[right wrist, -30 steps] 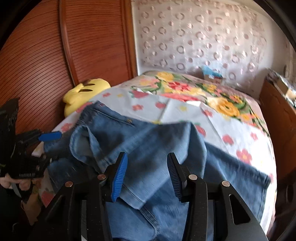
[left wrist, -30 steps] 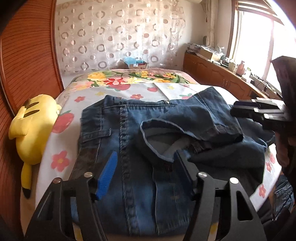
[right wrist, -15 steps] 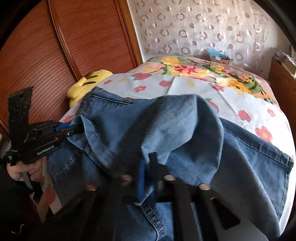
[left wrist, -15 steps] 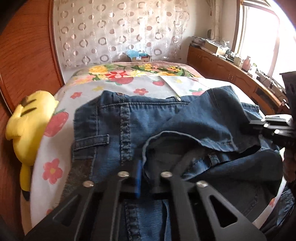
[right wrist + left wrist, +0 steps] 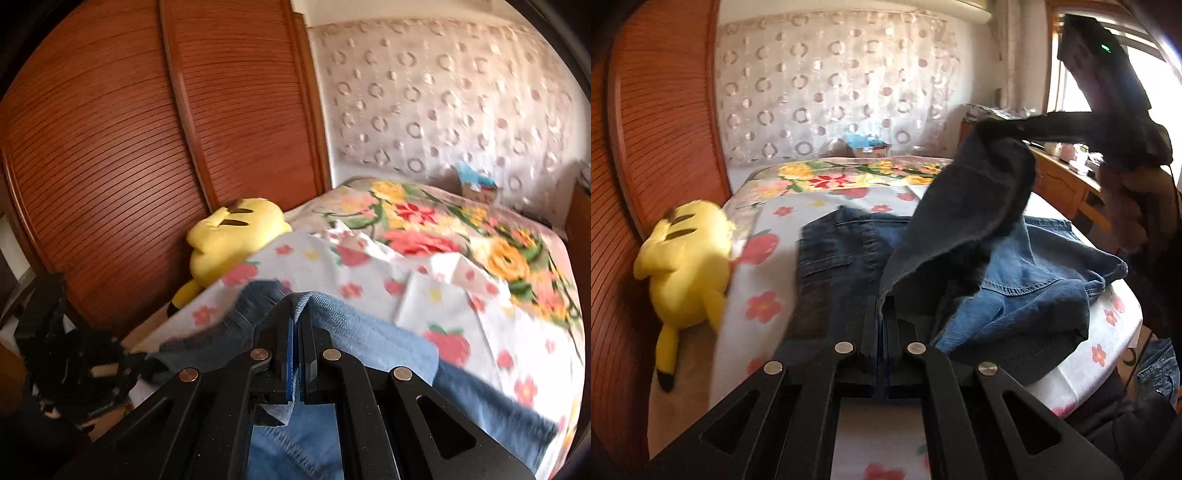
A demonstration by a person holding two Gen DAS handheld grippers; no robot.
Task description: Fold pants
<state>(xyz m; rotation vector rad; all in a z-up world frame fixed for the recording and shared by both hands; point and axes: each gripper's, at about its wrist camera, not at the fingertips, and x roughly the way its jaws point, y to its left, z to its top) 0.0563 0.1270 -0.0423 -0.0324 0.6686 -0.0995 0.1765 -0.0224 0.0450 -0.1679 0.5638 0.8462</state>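
So both grippers are clamped on the jeans [image 5: 1015, 288], which lie on the floral bed sheet [image 5: 764, 280] with one section lifted off the bed. Left gripper [image 5: 881, 325]: fingers pressed nearly together, a thin edge of denim pinched in the narrow gap, seen low centre in the left wrist view. Right gripper [image 5: 295, 354]: fingers also pressed together on a fold of lighter blue denim, blue pad visible between them, fabric hanging below the fingers in the right wrist view. From the left wrist view the right gripper [image 5: 1008, 127] is up high on the right, holding a dark flap of the jeans raised above the rest; flap stretches down from it toward the left gripper. Waistband part of jeans lies flat on the sheet to the left, bunched leg fabric on the right near the bed edge. Yellow plush toy [image 5: 687, 258] lies at the left edge of the bed, touching the wooden slatted door [image 5: 110, 147]. Patterned curtain [image 5: 831, 92] behind the bed head. Small box [image 5: 866, 146] at the far end of the bed, blurred. Frames are motion blurred.
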